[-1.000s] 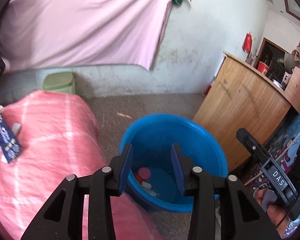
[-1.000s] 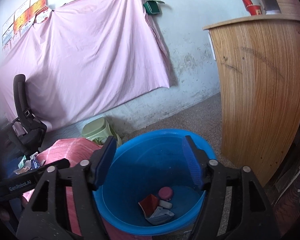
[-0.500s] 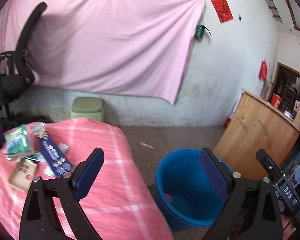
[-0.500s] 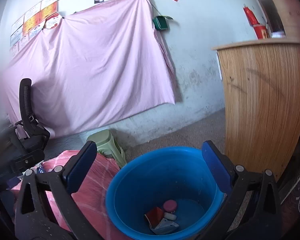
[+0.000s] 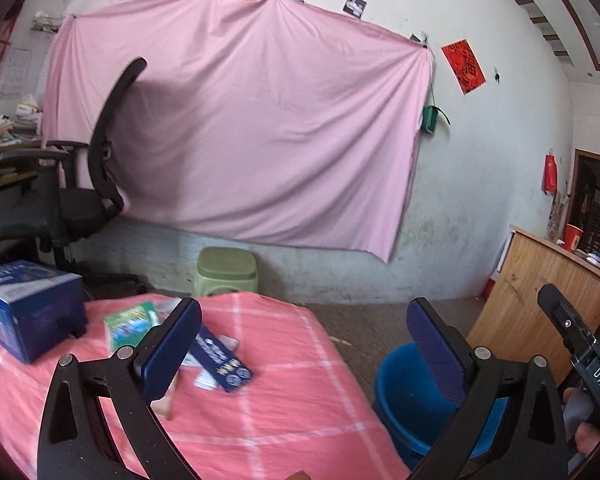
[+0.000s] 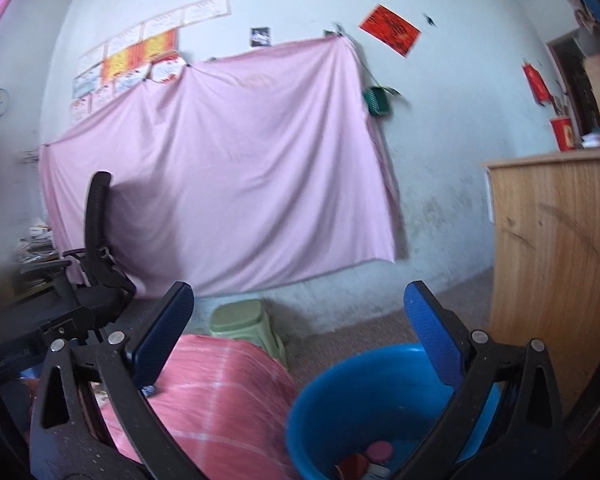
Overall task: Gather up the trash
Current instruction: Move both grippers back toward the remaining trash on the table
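both tongs gaped empty; some trash lay in the bucket, packets remained on the surface.

My left gripper stood with its jaws spread wide and nothing between them; it hung above the pink-clothed table; the near right part of the cloth lay bare and gave free passage; the left part was obstructed by a blue box, a green packet and a dark blue card, lying close together. My right gripper was likewise wide apart and unloaded; the blue bucket stood on the floor beside the table edge, its mouth unobstructed from above; the wooden counter bounded the right side; a green stool and an office chair stood beyond the table.
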The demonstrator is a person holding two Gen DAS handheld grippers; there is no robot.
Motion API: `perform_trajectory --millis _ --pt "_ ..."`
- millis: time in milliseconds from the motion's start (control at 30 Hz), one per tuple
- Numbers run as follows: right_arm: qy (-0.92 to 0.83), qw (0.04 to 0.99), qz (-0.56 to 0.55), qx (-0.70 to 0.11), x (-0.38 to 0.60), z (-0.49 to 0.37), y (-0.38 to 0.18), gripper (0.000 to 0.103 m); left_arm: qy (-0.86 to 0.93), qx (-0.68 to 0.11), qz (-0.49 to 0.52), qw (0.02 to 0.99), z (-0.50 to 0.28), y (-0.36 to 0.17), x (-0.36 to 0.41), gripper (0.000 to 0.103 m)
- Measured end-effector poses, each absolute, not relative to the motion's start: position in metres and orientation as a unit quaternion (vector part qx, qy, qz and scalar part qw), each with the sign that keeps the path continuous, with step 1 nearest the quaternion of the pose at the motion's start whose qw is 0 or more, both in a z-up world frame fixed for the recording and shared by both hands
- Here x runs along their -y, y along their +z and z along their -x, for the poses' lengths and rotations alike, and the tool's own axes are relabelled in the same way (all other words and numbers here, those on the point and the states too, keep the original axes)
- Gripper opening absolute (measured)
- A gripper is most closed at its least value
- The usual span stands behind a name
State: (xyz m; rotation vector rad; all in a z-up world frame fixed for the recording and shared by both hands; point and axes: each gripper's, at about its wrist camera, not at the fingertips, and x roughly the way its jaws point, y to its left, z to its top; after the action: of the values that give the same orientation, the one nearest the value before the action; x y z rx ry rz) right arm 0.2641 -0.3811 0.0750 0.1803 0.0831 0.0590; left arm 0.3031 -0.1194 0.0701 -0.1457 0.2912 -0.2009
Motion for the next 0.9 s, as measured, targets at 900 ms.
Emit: perform_trajectory --millis 900 --pt "0.147 0.987 -0.008 -0.060 0.229 -0.289 0.058 0.103 0.024 -0.135 0.038 0.990 -0.258 0.040 -0.031 0.101"
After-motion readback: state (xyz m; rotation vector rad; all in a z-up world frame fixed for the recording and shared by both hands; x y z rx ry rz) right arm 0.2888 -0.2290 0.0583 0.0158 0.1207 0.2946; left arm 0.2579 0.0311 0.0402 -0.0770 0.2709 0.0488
